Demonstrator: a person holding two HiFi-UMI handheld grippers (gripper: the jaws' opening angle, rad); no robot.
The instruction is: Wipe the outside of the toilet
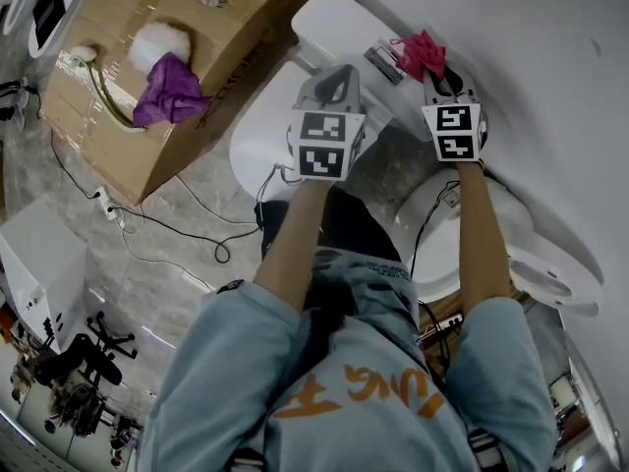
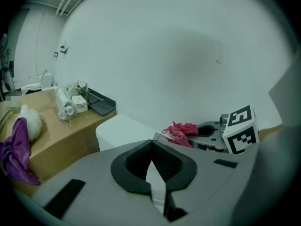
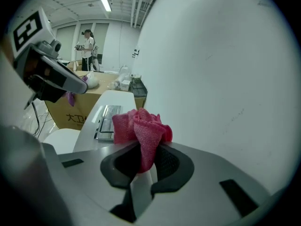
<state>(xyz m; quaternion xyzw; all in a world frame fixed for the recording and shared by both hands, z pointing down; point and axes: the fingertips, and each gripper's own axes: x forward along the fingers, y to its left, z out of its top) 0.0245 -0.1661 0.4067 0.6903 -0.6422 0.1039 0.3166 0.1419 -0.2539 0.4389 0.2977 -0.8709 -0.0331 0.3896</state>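
The right claw (image 3: 146,150) pinched a pink cloth (image 3: 141,128), the toilet (image 3: 107,106) just ahead. The left claw (image 2: 153,160) was shut and empty. Wiping looked hardly started.

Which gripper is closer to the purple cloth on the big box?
Left. The left gripper is above the toilet, beside the cardboard box holding the purple cloth. The right gripper, shut on a pink cloth, is farther off, near the wall.
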